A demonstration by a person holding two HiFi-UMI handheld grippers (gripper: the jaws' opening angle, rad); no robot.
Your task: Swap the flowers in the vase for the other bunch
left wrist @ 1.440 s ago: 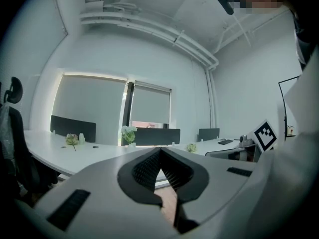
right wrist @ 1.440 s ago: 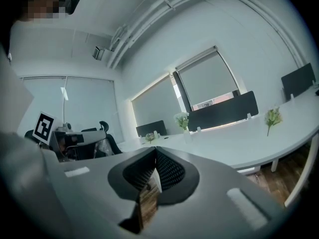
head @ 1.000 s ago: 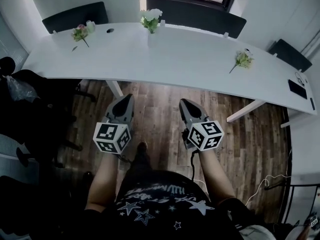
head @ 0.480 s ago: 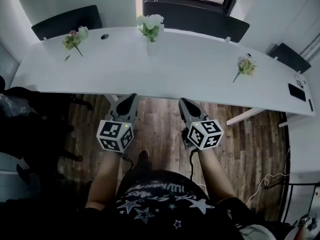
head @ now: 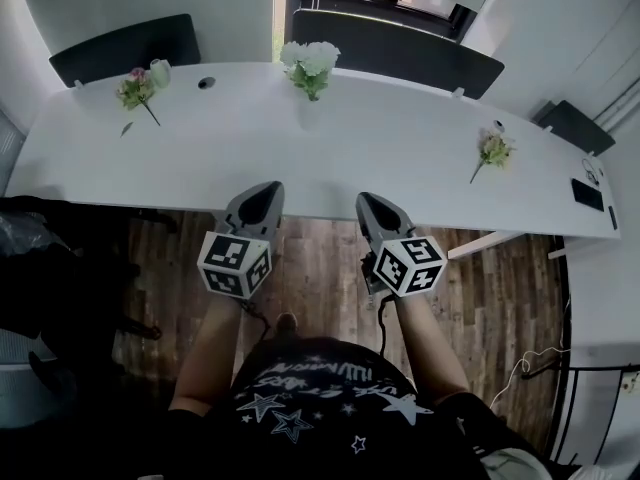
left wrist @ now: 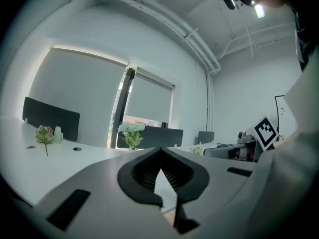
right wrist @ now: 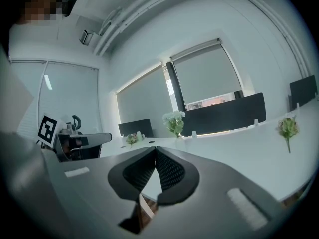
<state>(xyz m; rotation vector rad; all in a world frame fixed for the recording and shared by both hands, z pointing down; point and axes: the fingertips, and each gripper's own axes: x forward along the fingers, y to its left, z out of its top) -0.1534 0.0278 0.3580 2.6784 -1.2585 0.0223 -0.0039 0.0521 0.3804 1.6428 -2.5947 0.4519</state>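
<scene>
The swap has not started yet. The white flowers (head: 310, 60) stand in the vase (head: 307, 108) at the far side of the long white table (head: 400, 158), right in front of the person. Two loose bunches lie flat on the table: a pink bunch (head: 135, 88) far to the left and a pale bunch (head: 492, 150) far to the right (I cannot tell which one is meant to go in).

I think this is the getting-close step. Next, one claw needs to reach over the table, open up, and pinch the white flowers by the stems. Then they can be lifted straight up without tipping the vase.

The left gripper (head: 266, 192) and the right gripper (head: 368, 204) are both pressed together, with nothing in them. Both arms stick out forward, side by side. The claws point at the near edge of the table, almost flat, above the wood floor (head: 320, 258).
</scene>
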